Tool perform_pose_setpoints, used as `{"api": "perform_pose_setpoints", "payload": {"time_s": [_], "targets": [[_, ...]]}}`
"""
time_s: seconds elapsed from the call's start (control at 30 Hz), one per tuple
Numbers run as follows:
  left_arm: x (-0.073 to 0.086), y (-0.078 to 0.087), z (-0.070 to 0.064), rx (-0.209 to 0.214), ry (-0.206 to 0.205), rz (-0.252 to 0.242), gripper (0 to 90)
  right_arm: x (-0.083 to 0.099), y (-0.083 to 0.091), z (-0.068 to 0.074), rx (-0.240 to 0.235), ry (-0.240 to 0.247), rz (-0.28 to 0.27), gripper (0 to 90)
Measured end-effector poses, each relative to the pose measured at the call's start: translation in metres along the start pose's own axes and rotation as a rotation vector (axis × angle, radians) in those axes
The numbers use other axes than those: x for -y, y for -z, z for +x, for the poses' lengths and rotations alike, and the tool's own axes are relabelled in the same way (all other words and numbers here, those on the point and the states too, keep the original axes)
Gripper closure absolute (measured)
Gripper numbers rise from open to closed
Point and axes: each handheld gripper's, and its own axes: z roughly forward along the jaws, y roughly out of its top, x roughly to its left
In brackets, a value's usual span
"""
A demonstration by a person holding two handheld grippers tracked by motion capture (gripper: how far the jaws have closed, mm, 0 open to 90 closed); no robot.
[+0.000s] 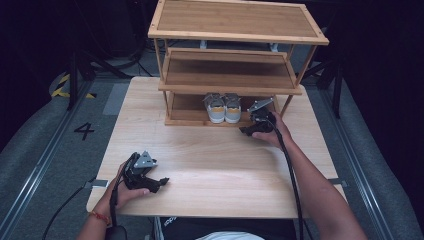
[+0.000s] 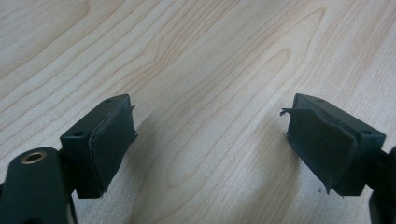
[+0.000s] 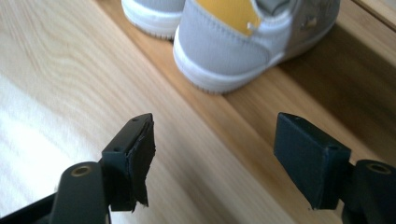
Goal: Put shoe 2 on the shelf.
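My right gripper (image 3: pixel 212 161) had its jaws spread wide apart with nothing between them, hanging over the front edge of the rack's lowest shelf (image 3: pixel 261 140). Just ahead of them sat the pair of grey shoes (image 3: pixel 243 42), white-soled with a yellow patch at the heel, heels toward me and side by side on that bottom shelf. I saw no contact: the nearer heel was close to the jaws but apart from them.

From the high view, the right gripper (image 1: pixel 251 129) sat just right of the shoes (image 1: pixel 223 108), at the foot of the wooden three-tier rack (image 1: pixel 235 89), which stood at the far side of the table (image 1: pixel 220 165).

My left gripper (image 2: pixel 210 149) also had its jaws wide apart, empty, over bare tabletop. In the high view it (image 1: pixel 159 184) rested near the front left of the table, well apart from the rack and shoes.
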Motion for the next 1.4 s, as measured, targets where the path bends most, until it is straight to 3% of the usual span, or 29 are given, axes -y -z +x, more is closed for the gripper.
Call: {"api": "perform_pose_setpoints", "payload": {"time_s": [0.47, 0.57, 1.4], "targets": [[0.0, 0.0, 0.0, -0.001, 0.0, 0.0, 15.4, 0.027, 0.025, 0.005, 0.006, 0.039, 0.009, 29.2], [0.0, 0.0, 0.0, -0.003, 0.002, 0.0, 15.4, 0.033, 0.029, 0.006, -0.015, 0.028, 0.003, 29.5], [0.0, 0.0, -0.001, -0.011, 0.007, -0.001, 15.3, 0.098, 0.081, 0.012, 0.028, 0.026, -0.018, 28.3]]}}
